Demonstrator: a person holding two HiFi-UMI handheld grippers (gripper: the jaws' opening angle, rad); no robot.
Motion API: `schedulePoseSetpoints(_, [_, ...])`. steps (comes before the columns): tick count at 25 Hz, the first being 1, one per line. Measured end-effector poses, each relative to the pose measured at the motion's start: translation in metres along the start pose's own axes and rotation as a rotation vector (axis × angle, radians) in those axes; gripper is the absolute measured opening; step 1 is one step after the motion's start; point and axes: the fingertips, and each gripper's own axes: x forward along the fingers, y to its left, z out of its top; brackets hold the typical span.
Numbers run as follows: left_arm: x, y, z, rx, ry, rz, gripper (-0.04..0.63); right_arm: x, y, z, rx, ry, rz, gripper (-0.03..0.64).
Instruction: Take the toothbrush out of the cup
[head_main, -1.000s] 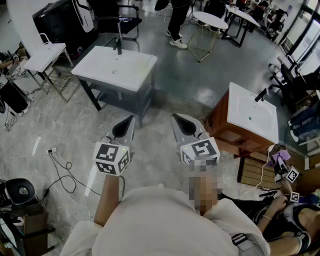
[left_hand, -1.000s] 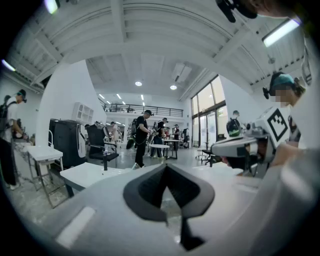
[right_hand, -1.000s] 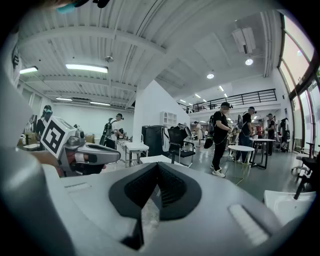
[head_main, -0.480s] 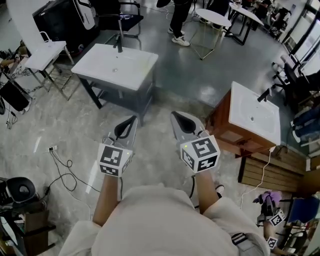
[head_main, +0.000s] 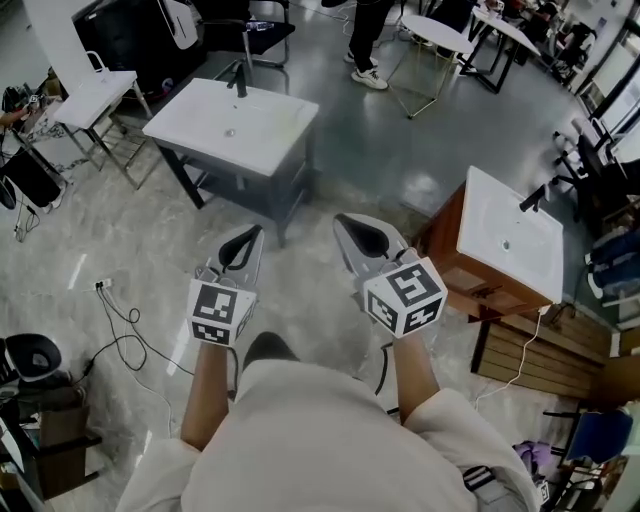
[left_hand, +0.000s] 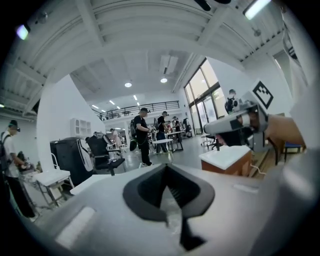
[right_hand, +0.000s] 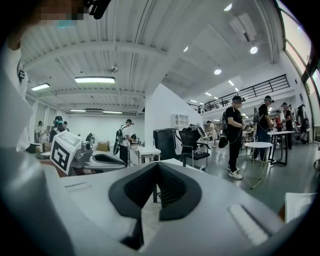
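Observation:
No cup and no toothbrush show in any view. In the head view my left gripper (head_main: 252, 232) and right gripper (head_main: 343, 221) are held side by side in front of the person's chest, above the floor, pointing forward. Both are shut with nothing between the jaws. The left gripper view has the left gripper (left_hand: 167, 168) with its tips together, and the right gripper (left_hand: 235, 122) at its right. The right gripper view has the right gripper (right_hand: 157, 165) closed, with the left gripper (right_hand: 102, 161) at its left.
A white sink on a grey stand (head_main: 235, 115) is ahead to the left. A white sink on a wooden cabinet (head_main: 505, 240) is to the right. Cables (head_main: 125, 335) lie on the floor at left. People, chairs and a round table (head_main: 440, 35) are further back.
The head view has shifted a little: the seated person at the lower right has dropped out of view. Both grippers stay shut and keep about the same place.

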Motion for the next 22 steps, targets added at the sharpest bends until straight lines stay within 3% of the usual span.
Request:
schedulePoseSetpoints(7, [0.03,0.027,0.001,-0.003,-0.013,0.018,0.002,0.032,-0.024,-0.01,0.023,0.038,0.031,0.006])
schedulePoseSetpoints(22, [0.165,0.156,-0.01,-0.009,0.003,-0.044,0.002,0.185,-0.125,0.005,0.024,0.076,-0.07,0.006])
